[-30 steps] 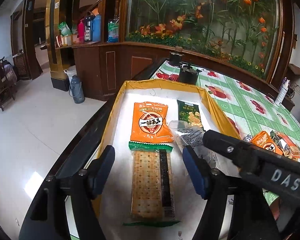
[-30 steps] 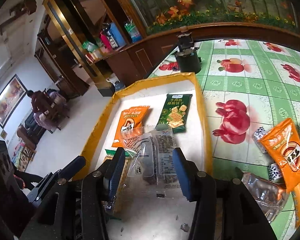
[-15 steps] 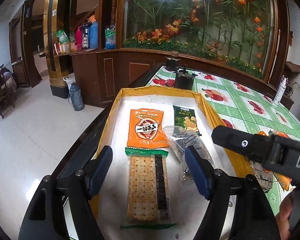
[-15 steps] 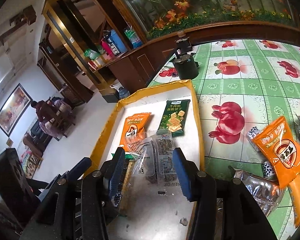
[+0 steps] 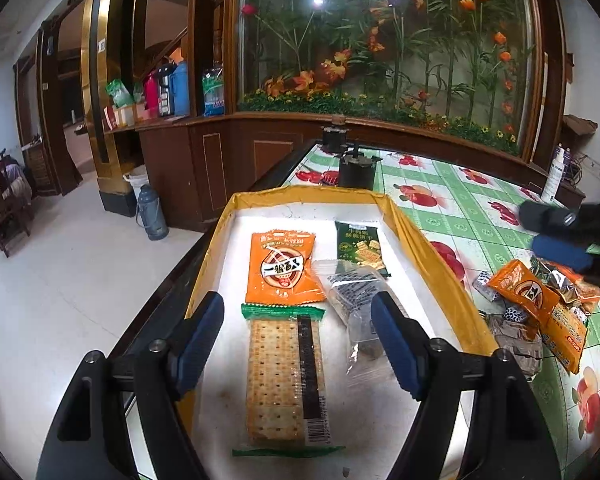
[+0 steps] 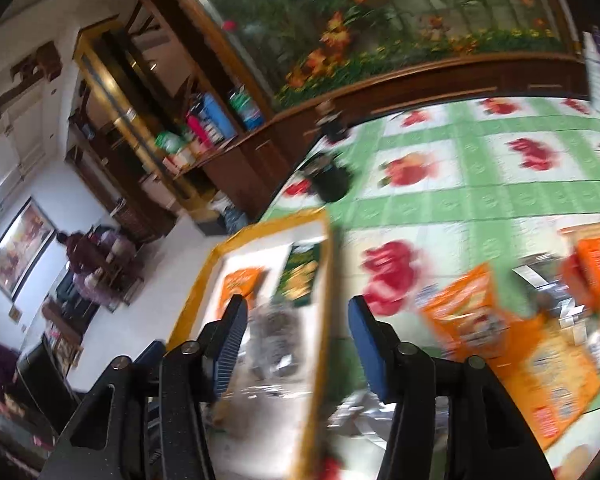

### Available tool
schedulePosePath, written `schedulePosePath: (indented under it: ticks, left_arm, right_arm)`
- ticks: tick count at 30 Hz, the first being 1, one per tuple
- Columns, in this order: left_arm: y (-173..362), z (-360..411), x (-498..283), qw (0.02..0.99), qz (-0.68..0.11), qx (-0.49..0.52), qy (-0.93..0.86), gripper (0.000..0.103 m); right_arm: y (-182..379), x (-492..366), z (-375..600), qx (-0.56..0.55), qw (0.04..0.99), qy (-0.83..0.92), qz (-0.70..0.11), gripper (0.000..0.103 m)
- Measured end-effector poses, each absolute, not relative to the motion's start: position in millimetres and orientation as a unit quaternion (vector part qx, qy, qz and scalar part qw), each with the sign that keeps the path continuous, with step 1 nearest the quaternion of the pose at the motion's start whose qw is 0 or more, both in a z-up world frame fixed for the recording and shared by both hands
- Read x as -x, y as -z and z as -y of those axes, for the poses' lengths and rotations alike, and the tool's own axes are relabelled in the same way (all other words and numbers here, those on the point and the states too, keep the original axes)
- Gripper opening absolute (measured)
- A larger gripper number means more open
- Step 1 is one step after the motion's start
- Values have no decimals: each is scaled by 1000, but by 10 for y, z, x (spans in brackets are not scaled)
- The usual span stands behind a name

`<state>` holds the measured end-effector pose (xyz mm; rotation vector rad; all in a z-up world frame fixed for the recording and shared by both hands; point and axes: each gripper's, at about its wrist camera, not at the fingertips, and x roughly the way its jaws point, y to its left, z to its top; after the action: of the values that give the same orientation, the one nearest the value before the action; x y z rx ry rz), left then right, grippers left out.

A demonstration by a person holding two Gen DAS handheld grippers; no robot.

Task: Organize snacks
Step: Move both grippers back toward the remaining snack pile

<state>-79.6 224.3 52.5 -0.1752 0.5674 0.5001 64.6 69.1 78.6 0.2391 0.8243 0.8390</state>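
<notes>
A yellow-rimmed tray (image 5: 420,248) holds an orange packet (image 5: 280,268), a dark green packet (image 5: 360,246), a clear packet (image 5: 352,292) and a long cracker pack (image 5: 284,376). My left gripper (image 5: 296,320) hovers open above the cracker pack, with nothing held. In the blurred right wrist view, my right gripper (image 6: 298,312) hangs over the tray's right rim (image 6: 324,280). Its jaws are opening and nothing is between them. It also shows from the side as the right gripper (image 5: 556,236), above a pile of loose snacks (image 5: 532,300) on the cloth.
A green tablecloth with fruit prints (image 5: 452,200) covers the table. A black pot (image 5: 354,170) stands behind the tray and a white bottle (image 5: 554,178) at the far right. The tray lies along the table's left edge, beyond which is the floor.
The right gripper has left the clear packet lying in the tray and swung right and up over the rim toward the loose pile, its jaws wider. The left gripper has barely moved.
</notes>
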Motion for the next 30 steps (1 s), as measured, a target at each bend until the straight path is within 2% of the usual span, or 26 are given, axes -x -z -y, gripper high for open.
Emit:
schedulePosePath:
  ticks: [7, 15, 19, 25, 28, 30]
  left_arm:
    - [-570, -2054, 847, 929, -263, 59, -253, 76]
    - [-693, -1656, 793, 936, -278, 109, -188, 78]
    - [-780, -1330, 631, 942, -293, 99, -129, 85]
    - [-683, -932, 241, 925, -359, 113, -43, 85]
    - [-605, -821, 146, 919, -375, 120, -33, 85]
    - [-571, -794, 108, 916, -381, 123, -33, 85]
  right_arm:
    - [-803, -1137, 299, -157, 862, -282, -391, 66]
    - [-574, -1587, 1197, -165, 871, -162, -434, 67]
    - [-566, -1628, 1354, -177, 867, -160, -438, 67]
    - [-523, -1647, 1276, -161, 866, -160, -445, 67]
    - [-464, -1644, 1130, -124, 866, -163, -456, 74]
    - [-427, -1637, 1017, -94, 869, -159, -459, 74]
